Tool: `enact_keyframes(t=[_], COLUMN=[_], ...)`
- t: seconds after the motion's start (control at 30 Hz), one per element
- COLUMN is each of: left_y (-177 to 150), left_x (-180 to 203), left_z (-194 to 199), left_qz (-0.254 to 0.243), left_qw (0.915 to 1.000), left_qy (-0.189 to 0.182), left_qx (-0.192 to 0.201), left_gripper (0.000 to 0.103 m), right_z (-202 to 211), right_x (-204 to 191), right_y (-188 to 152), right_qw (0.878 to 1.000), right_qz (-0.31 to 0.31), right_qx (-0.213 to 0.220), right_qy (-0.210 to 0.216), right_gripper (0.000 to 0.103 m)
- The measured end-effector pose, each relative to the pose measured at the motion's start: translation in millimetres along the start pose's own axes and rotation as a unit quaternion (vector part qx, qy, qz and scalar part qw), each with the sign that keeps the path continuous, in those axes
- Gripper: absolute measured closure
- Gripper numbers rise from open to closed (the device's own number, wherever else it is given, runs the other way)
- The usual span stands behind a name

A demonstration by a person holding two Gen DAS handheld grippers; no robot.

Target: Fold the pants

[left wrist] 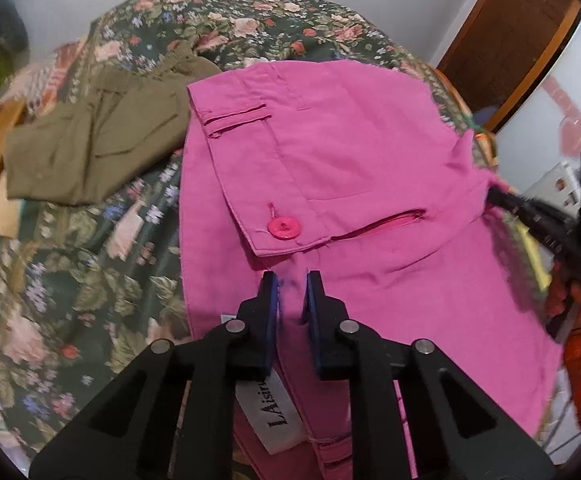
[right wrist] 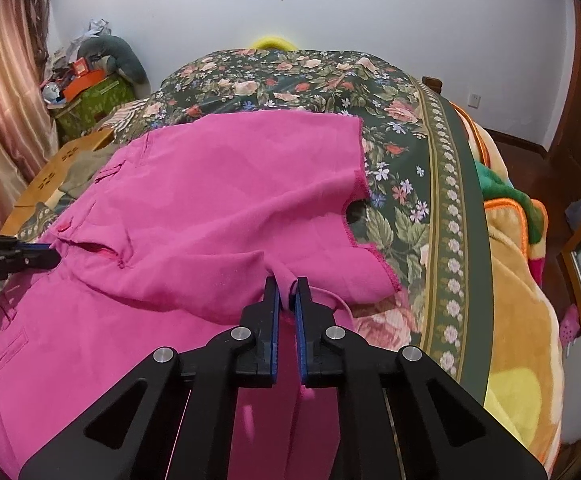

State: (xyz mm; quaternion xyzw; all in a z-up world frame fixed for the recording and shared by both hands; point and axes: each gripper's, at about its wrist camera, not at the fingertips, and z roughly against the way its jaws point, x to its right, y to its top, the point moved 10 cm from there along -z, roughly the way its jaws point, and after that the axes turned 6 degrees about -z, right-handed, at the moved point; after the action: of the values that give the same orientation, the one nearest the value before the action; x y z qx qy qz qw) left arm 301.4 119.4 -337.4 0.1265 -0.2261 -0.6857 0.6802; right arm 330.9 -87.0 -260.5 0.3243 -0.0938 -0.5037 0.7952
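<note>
On floral bedspread (right wrist: 390,128), pink pants (left wrist: 350,160) half-folded w/ button showing

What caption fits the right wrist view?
Right gripper pinching a fold of pink pants on a floral bedspread.

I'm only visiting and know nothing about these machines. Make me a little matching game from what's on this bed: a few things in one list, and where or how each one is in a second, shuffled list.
Things:
1. pink pants
2. olive garment
3. white label
4. pink button

Places or states:
A. lying crumpled on the floral bedspread, left of the pink cloth
B. sewn on a flap near the open zipper
C. pinched by both the left tongs and the right tongs
D. tucked just below the left tongs

Pairs: 1-C, 2-A, 3-D, 4-B
</note>
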Motion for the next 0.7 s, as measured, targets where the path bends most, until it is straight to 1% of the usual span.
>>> enact_keyframes(t=[0.07,0.17,0.23,0.3,0.33,0.37,0.43,0.5,0.57,0.6,0.63,0.67,0.7], left_y=[0.7,1.7,0.9,-1.4,-1.5,-1.0,2.4,7.3,15.8,20.5,25.1,30.4,33.5], left_x=[-3.0,-8.1,-7.9,-9.0,-9.9,-11.0,-15.0,-18.1,-23.5,-25.2,-26.8,-28.4,-28.5], left_z=[-1.5,-4.3,-2.1,2.6,6.5,11.1,23.0,32.5,38.7,39.9,39.7,36.8,33.6], left_qz=[-0.004,0.002,-0.004,-0.007,-0.006,-0.004,0.001,0.007,0.014,0.016,0.019,0.024,0.028], left_qw=[0.9998,0.9996,0.9994,0.9992,0.9992,0.9992,0.9994,0.9993,0.9988,0.9985,0.9984,0.9986,0.9987], left_qy=[0.019,0.028,0.036,0.039,0.039,0.039,0.035,0.031,0.034,0.035,0.034,0.027,0.021], left_qx=[0.000,-0.002,-0.001,-0.004,-0.004,-0.003,0.006,0.020,0.034,0.039,0.041,0.040,0.038], left_gripper=[0.088,0.087,0.086,0.084,0.083,0.083,0.081,0.073,0.057,0.055,0.055,0.055,0.055], right_z=[-8.3,-24.1,-26.8,-22.1,-19.2,-14.5,-3.5,5.2,12.1,14.9,16.7,17.3,17.1], right_x=[2.3,7.3,10.1,12.2,14.8,17.9,26.0,35.3,41.8,44.1,47.4,52.2,54.4], right_y=[1.2,-4.9,-5.7,-6.1,-6.8,-7.9,-10.9,-11.3,-9.0,-6.9,-4.0,-0.3,2.5], right_qw=[1.000,0.999,0.998,0.998,0.997,0.996,0.996,0.996,0.995,0.995,0.995,0.994,0.994], right_qz=[-0.008,-0.028,-0.040,-0.050,-0.057,-0.063,-0.067,-0.070,-0.079,-0.085,-0.092,-0.100,-0.105], right_qx=[-0.009,-0.033,-0.041,-0.046,-0.051,-0.055,-0.057,-0.059,-0.055,-0.052,-0.048,-0.043,-0.037], right_qy=[0.001,0.003,0.009,0.009,0.010,0.011,-0.003,-0.015,-0.014,-0.013,-0.014,-0.018,-0.020], right_gripper=[0.097,0.097,0.097,0.097,0.094,0.090,0.089,0.089,0.088,0.086,0.079,0.067,0.063])
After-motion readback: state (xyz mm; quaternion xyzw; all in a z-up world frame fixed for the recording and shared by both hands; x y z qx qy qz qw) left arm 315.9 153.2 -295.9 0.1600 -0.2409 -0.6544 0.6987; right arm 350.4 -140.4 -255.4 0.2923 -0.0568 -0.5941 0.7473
